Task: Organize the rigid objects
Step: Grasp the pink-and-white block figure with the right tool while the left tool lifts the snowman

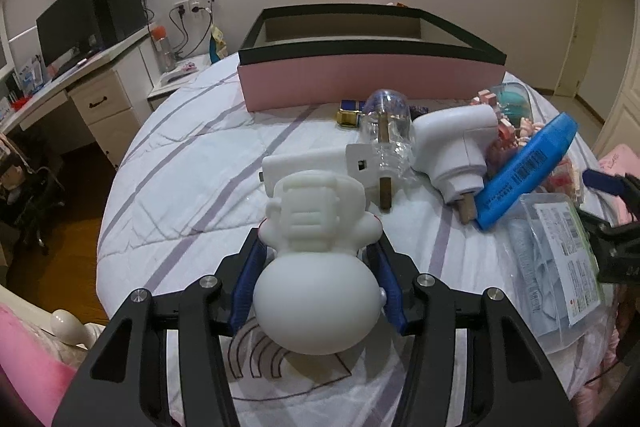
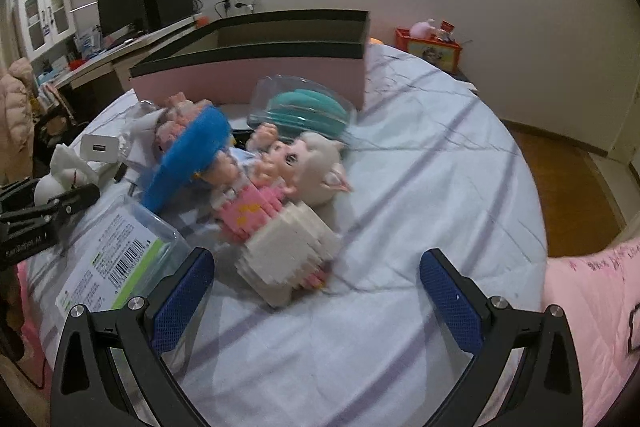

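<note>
My left gripper [image 1: 318,259] is shut on a white astronaut figure [image 1: 316,267] and holds it just above the bed. Ahead stands a pink box with a black rim [image 1: 368,79], open and empty as far as I see. Between lie a white charger [image 1: 304,163], a clear bottle [image 1: 390,131], a white plug device [image 1: 456,147] and a blue bottle [image 1: 528,171]. My right gripper [image 2: 316,291] is open above the bed, just short of a pink and white block toy [image 2: 280,239]. Dolls [image 2: 276,159], a teal item in a clear case [image 2: 306,111] and the box [image 2: 252,79] lie beyond.
A clear packet with a green label [image 1: 556,267] lies at the right, also seen in the right wrist view [image 2: 116,259]. The round bed [image 2: 420,187] has striped white bedding. A desk with monitor [image 1: 68,23] stands left. Wooden floor [image 2: 576,195] lies beyond the bed edge.
</note>
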`<state>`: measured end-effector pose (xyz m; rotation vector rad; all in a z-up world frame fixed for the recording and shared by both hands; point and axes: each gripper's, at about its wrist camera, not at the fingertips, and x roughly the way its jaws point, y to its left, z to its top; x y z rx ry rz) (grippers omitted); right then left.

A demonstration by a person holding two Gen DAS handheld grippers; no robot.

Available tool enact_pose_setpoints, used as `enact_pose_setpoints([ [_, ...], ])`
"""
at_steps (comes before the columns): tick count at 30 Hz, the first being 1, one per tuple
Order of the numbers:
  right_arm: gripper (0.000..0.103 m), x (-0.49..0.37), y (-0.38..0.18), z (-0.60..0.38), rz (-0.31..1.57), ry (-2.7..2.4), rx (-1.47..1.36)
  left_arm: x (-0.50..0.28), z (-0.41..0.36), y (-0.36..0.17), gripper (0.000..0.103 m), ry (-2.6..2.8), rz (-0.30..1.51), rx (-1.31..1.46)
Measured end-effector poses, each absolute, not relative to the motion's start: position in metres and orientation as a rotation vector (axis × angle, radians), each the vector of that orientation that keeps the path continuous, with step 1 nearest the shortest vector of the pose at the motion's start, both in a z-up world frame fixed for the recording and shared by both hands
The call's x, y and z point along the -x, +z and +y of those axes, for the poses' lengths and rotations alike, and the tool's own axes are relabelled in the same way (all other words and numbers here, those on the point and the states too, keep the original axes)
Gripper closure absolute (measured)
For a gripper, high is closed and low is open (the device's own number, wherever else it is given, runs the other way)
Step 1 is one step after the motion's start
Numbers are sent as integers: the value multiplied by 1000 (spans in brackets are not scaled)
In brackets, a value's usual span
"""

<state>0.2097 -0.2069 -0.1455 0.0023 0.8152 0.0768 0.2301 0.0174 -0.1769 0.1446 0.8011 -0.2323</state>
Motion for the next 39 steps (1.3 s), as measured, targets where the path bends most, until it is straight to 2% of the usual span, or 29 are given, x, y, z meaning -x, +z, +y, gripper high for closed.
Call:
enact_pose_setpoints([
  [2, 3, -213, -146, -204, 813, 100, -1, -228, 17, -177, 50, -234, 802, -145],
  [5, 14, -218, -145, -202, 813, 132, -4, -225, 18, -176, 50, -239, 806, -135],
  [7, 28, -219, -144, -202, 809, 140, -1, -225, 19, -176, 50, -240, 808, -132],
  [12, 43, -218, -144, -201, 808, 186, 1, -223, 21, -175, 50, -243, 802, -125],
  [27, 43, -196, -134, -203, 775, 180, -11, -214, 18, -158, 50, -269, 764, -101],
  [39, 43, -212, -75, -198, 645, 175, 34, -229, 0, -98, 50, -313, 632, -110],
])
